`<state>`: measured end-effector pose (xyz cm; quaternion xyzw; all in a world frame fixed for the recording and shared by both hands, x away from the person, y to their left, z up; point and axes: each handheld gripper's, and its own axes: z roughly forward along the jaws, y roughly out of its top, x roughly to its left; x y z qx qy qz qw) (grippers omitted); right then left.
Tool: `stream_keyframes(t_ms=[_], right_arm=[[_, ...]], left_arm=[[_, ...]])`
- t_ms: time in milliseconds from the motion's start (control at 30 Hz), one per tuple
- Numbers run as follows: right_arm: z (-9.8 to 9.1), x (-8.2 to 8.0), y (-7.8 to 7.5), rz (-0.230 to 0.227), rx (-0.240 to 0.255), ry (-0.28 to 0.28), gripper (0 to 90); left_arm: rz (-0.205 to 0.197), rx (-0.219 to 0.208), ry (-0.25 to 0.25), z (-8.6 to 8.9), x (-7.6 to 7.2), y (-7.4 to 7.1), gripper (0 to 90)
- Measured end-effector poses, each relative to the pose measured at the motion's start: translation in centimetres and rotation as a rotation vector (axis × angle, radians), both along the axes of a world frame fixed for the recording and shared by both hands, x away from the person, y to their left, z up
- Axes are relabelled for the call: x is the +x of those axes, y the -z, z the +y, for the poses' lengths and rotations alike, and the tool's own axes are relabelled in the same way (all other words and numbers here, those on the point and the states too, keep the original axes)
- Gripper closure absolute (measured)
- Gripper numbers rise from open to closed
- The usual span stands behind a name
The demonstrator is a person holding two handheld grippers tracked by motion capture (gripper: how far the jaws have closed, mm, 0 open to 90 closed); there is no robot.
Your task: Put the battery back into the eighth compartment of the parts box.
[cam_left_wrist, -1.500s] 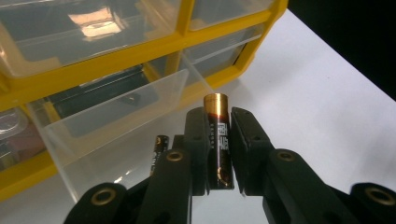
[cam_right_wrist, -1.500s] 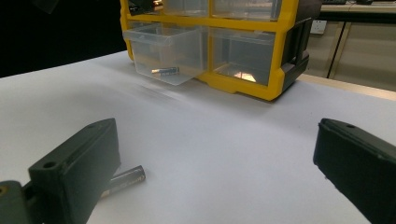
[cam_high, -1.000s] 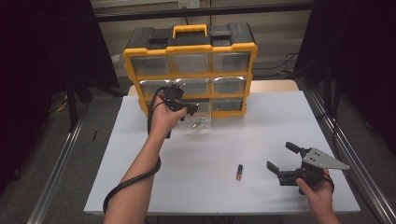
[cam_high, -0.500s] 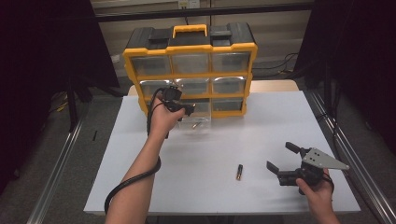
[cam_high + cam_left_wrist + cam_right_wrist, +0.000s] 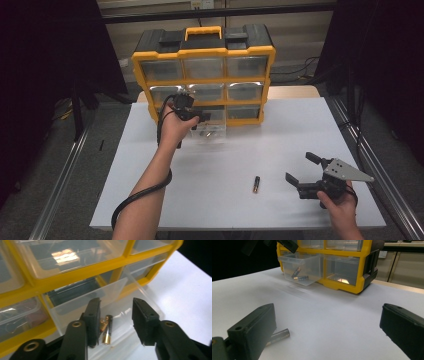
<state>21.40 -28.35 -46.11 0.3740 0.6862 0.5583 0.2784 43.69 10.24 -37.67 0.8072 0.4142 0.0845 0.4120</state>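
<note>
At lower centre of the high view the loose AA battery (image 5: 256, 184) lies on the desk (image 5: 210, 170) beside the wide-apart right tongs (image 5: 301, 167), light, rigid and slick, best pinched across its middle, while the left tongs (image 5: 113, 315) have just been opening, empty, over the pulled-out clear drawer (image 5: 140, 292).

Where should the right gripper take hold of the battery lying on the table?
Grip the battery across its middle, coming straight down from above. It lies flat on the bare white table, so its round sides are free. The right gripper is open nearby.

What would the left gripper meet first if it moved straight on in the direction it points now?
Probably the batteries in the open clear drawer; the left gripper, jaws apart, points down into it.
</note>
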Motion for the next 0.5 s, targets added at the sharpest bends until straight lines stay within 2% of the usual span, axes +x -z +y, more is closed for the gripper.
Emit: stream_keyframes(t_ms=[133,167,200,267,367,500], right_arm=[[0.0,0.0,0.0,-0.001,-0.001,0.000,0.0],[0.1,0.0,0.0,-0.001,0.000,0.000,0.0],[0.1,0.0,0.0,-0.002,-0.001,0.001,0.0],[0.1,0.0,0.0,-0.002,-0.002,0.001,0.0],[0.1,-0.1,-0.1,-0.003,-0.004,-0.001,0.0],[0.0,-0.1,0.0,-0.004,-0.003,0.002,0.0]], left_arm=[[-0.005,-0.039,0.018,-0.4,-1.0,-0.2,51.9],[0.000,-0.015,0.044,-0.5,-1.2,-0.3,49.6],[-0.001,-0.043,0.035,-0.7,-1.5,-0.3,48.3],[-0.001,-0.066,0.052,-1.1,-2.2,-0.4,46.1],[-0.003,-0.065,0.084,-1.4,-2.8,-0.3,42.1],[-0.013,-0.089,0.112,-1.8,-3.8,-0.2,38.1]])
